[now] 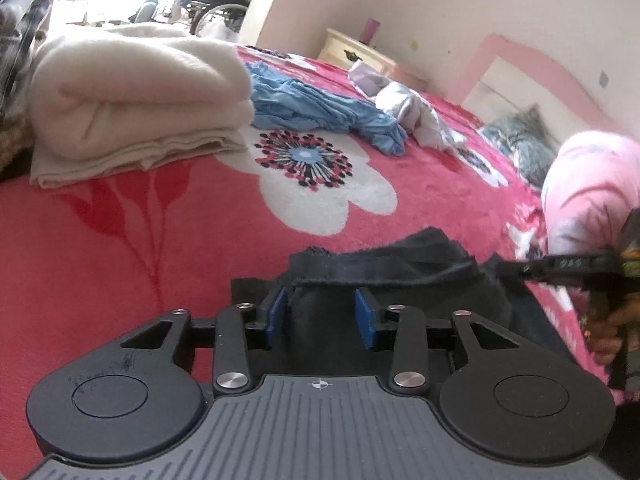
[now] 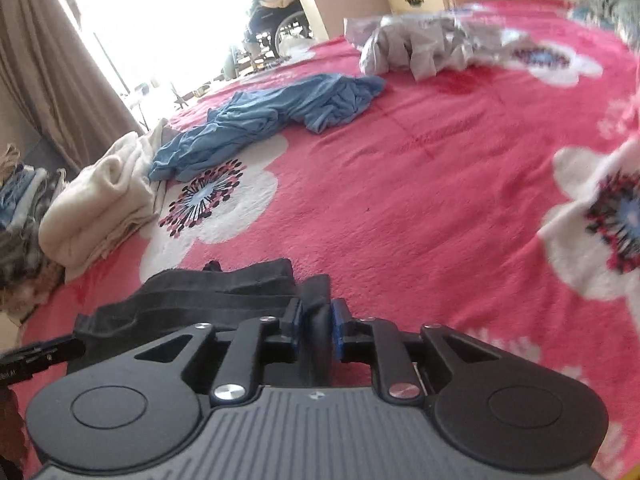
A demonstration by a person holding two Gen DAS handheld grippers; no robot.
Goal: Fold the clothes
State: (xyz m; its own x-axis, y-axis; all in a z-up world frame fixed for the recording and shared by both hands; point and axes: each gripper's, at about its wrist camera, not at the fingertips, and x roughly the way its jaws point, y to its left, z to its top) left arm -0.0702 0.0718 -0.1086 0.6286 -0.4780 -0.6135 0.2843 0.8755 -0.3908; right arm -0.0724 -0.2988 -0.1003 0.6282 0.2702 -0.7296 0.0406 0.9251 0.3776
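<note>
1. Left gripper [image 1: 322,314] stood low over the bed, angled downward. Its blue pads [image 1: 366,318] were set apart with the black garment [image 1: 384,272] lying between and under them; no pad could be seen pressing on the cloth, so no hold was made out there
2. Right gripper [image 2: 314,330] was also tipped downward, jaws narrowed on a bunched fold of the same black garment [image 2: 192,296], cloth pinched between the two blue pads [image 2: 339,332]
3. The black garment lay crumpled at the near edge of the pink floral bedspread [image 1: 120,248], stretched between the two grippers; its left end reached toward the left gripper's finger at the edge of the right wrist view
4. In the left wrist view the right gripper [image 1: 516,268] came in from the right edge, with part of a hand [image 1: 612,332] behind it, cut off by the frame and blurred
5. A pink sleeve [image 1: 592,188] rose above that hand, partly out of frame
6. Further off, a folded cream blanket [image 1: 132,108] sat at the left, a rumpled blue garment [image 1: 320,108] just beside it, and a pale grey garment [image 1: 412,108] beyond that
7. Far end: a cream nightstand [image 1: 352,50] against the wall; the bright doorway was washed out and its contents were hard to read
</note>
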